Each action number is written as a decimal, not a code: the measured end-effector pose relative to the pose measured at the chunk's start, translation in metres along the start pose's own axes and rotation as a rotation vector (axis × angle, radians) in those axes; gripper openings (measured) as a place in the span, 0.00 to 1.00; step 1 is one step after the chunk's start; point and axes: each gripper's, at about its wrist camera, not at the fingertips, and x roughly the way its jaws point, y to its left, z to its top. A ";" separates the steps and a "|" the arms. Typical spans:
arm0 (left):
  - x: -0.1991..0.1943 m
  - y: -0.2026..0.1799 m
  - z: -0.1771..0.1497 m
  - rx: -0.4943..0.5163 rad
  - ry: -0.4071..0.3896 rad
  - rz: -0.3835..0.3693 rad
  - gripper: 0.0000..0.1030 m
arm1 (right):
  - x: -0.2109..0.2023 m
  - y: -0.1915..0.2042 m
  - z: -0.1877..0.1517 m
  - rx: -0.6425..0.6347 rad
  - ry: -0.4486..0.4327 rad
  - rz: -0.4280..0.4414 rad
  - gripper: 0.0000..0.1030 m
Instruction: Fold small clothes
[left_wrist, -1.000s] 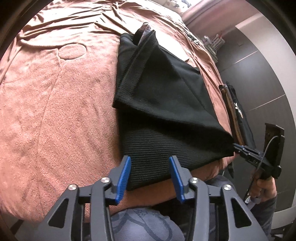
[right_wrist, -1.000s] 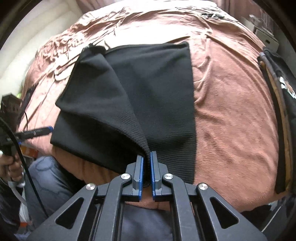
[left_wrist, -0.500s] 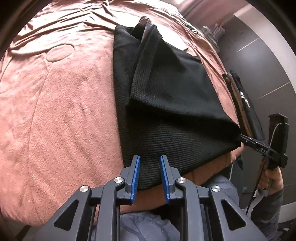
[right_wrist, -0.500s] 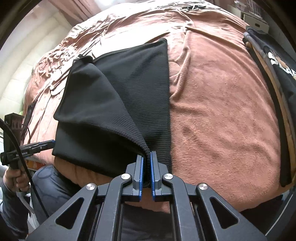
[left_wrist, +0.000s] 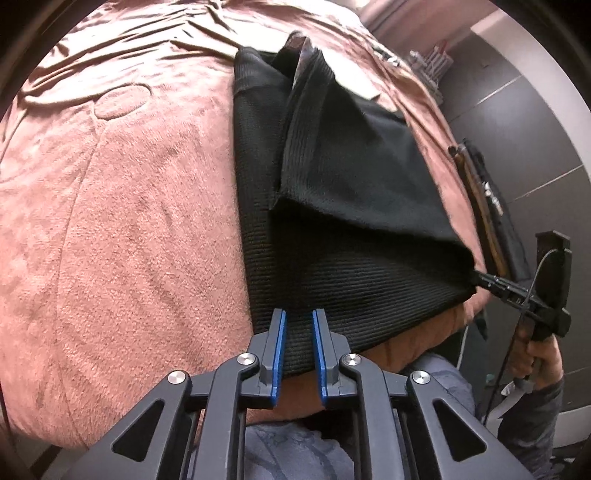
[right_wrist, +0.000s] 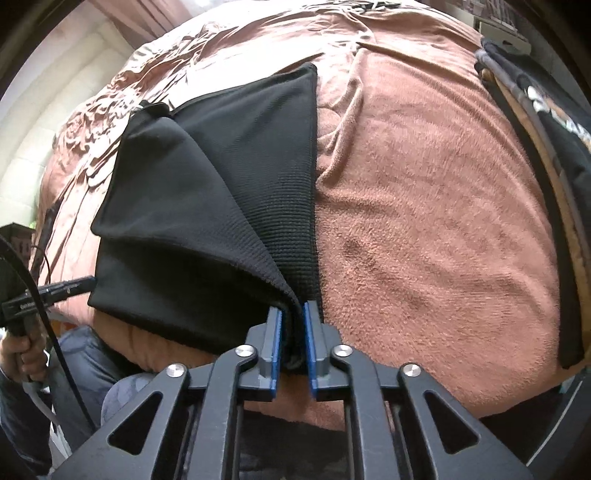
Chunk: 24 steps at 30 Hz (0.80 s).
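A black ribbed garment (left_wrist: 351, 221) lies on the pink-brown bedspread (left_wrist: 129, 221), partly folded, one flap lifted over the rest. My left gripper (left_wrist: 298, 317) straddles the garment's near hem at its left corner, jaws narrowed around the cloth with a small gap. My right gripper (right_wrist: 291, 314) holds the lifted flap's corner between its jaws, the garment (right_wrist: 221, 206) spreading away to the left; the jaws stand slightly apart with cloth between them. The right gripper also shows in the left wrist view (left_wrist: 476, 277), at the garment's right corner. The left gripper shows in the right wrist view (right_wrist: 90, 282).
The bedspread (right_wrist: 424, 221) stretches wide on both sides of the garment. A dark bag with a brown strap (right_wrist: 546, 147) lies along the bed's right edge. The person's legs in blue-grey trousers (left_wrist: 295, 454) are at the near edge. A dark wall (left_wrist: 535, 129) stands to the right.
The left gripper closed from wide open onto the garment's near hem. The right gripper's jaws have opened slightly while its flap corner stays between them. The lifted flap shifted further over the garment.
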 end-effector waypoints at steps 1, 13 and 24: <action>-0.003 0.003 0.000 -0.010 -0.010 -0.013 0.14 | -0.004 0.000 0.002 -0.002 -0.008 0.002 0.29; -0.036 0.032 -0.004 -0.154 -0.175 -0.089 0.16 | -0.020 0.064 0.034 -0.217 -0.077 -0.008 0.45; -0.052 0.060 -0.011 -0.270 -0.255 -0.118 0.32 | 0.039 0.150 0.052 -0.499 -0.002 -0.005 0.46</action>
